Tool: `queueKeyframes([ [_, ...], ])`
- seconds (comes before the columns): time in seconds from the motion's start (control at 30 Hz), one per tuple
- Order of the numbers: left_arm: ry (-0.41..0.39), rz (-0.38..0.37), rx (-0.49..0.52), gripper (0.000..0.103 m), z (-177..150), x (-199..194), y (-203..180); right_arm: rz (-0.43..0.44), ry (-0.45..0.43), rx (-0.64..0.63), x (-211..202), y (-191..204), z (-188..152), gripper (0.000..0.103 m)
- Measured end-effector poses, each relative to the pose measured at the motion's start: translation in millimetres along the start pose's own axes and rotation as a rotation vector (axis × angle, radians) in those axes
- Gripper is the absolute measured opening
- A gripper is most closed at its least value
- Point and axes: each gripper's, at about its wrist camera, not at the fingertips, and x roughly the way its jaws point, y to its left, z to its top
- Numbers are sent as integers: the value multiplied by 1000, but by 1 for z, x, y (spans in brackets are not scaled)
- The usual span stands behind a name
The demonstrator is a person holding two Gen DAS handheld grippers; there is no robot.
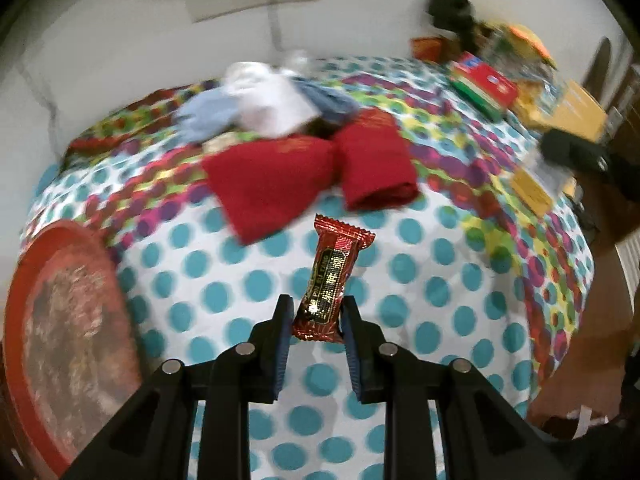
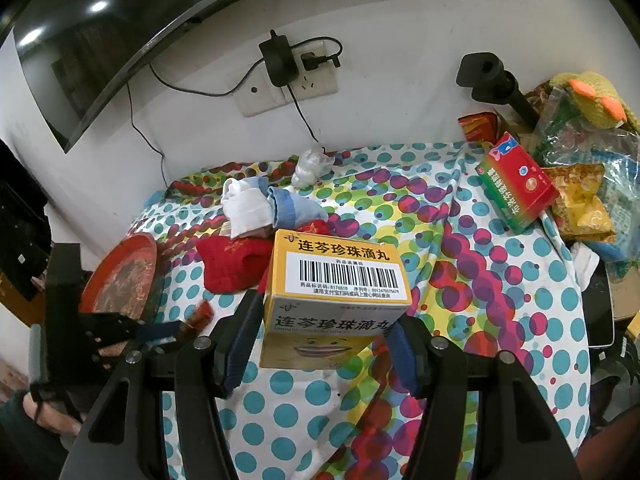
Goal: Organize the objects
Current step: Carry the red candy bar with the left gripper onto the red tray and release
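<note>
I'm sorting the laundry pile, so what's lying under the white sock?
The white sock lies on a blue sock and overlaps the red socks. A small packet edge peeks out beneath. Anything deeper in the pile is covered.

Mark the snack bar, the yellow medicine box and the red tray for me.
red snack bar (image 1: 330, 280), left wrist view, middle of wrapper.
yellow medicine box (image 2: 340, 276), right wrist view, barcode label.
red tray (image 2: 120, 276), right wrist view, inner surface.
</note>
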Motion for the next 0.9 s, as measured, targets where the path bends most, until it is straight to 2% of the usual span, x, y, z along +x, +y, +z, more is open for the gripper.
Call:
queueKeyframes([
  [0.4,-21,116,-217,25,-18,-36,114,-19,-1,7,-7,3,-6,57],
  [0.63,-2,201,-336,25,-33,-43,183,-34,2,13,-8,1,-6,57],
  [0.9,40,262,-504,25,-59,-41,265,-45,19,29,-3,-5,-8,57],
])
